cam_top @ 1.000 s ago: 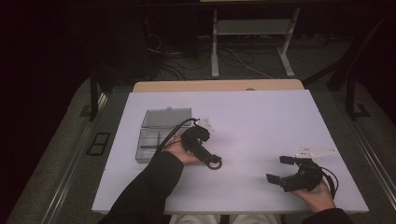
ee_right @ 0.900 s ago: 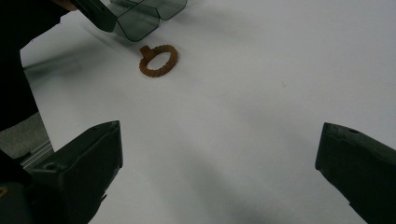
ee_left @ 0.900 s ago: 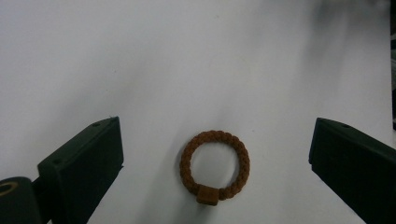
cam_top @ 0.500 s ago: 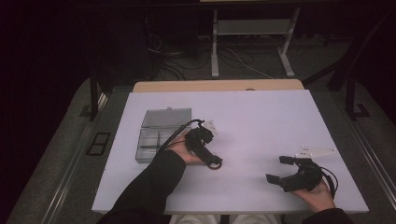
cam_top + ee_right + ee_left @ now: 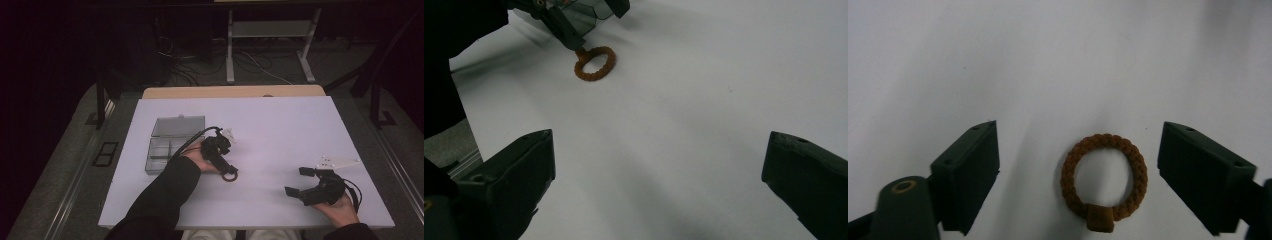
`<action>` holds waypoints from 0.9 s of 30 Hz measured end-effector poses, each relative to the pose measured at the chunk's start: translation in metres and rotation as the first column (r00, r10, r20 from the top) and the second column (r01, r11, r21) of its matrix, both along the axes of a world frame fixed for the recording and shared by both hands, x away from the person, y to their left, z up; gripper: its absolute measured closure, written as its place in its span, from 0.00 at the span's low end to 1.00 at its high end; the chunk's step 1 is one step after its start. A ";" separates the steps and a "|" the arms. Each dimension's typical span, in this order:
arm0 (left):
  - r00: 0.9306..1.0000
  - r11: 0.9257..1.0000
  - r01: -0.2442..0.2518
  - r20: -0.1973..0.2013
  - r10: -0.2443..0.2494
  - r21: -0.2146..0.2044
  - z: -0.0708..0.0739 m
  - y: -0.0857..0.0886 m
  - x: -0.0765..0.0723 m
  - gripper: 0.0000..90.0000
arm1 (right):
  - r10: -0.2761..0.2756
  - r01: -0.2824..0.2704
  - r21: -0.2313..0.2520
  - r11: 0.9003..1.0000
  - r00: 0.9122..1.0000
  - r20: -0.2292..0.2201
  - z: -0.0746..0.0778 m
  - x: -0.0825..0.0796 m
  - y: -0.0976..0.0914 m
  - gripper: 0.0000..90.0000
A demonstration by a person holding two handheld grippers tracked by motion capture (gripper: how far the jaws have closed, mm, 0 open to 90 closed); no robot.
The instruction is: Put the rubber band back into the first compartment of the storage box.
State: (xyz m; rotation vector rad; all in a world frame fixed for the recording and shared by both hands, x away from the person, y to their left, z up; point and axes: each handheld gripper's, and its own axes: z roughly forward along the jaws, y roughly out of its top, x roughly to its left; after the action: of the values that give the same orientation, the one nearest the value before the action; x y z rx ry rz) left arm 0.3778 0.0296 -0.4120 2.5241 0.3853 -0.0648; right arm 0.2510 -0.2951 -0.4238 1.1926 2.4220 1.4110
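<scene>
Sitting at the left of the white table (image 5: 280, 125), a clear compartment box (image 5: 167, 152) lies open, lid (image 5: 178, 126) on its far side; just right of it the left gripper (image 5: 227, 171) hangs over a brown braided ring (image 5: 1104, 180), jaws spread wide apart with the ring flat on the table between them, neither jaw touching it in the left gripper view; ring sits near table centre, slightly left; well apart at the near right edge, the right gripper (image 5: 300, 183) points left, jaws wide apart, nothing between them; right gripper view has the ring far off at upper left.
</scene>
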 end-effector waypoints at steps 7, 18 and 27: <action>0.999 0.999 0.031 0.010 -0.032 0.035 -0.005 -0.002 0.004 0.31 | 0.001 -0.001 0.002 1.000 1.000 0.003 0.000 0.000 -0.001 0.00; 0.992 0.989 0.111 0.046 -0.115 0.093 -0.011 -0.008 0.004 0.46 | 0.000 0.000 0.002 1.000 1.000 0.007 0.000 0.000 -0.001 0.00; 0.988 0.984 0.136 0.054 -0.142 0.112 -0.014 -0.012 0.003 0.60 | -0.004 0.004 0.002 1.000 1.000 0.008 0.000 0.000 -0.002 0.00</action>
State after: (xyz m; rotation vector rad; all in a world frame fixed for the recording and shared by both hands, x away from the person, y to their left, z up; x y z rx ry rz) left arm 0.3806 0.0177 -0.4263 2.6503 0.1921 -0.0206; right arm 0.2508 -0.2968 -0.4236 1.1895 2.4121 1.4146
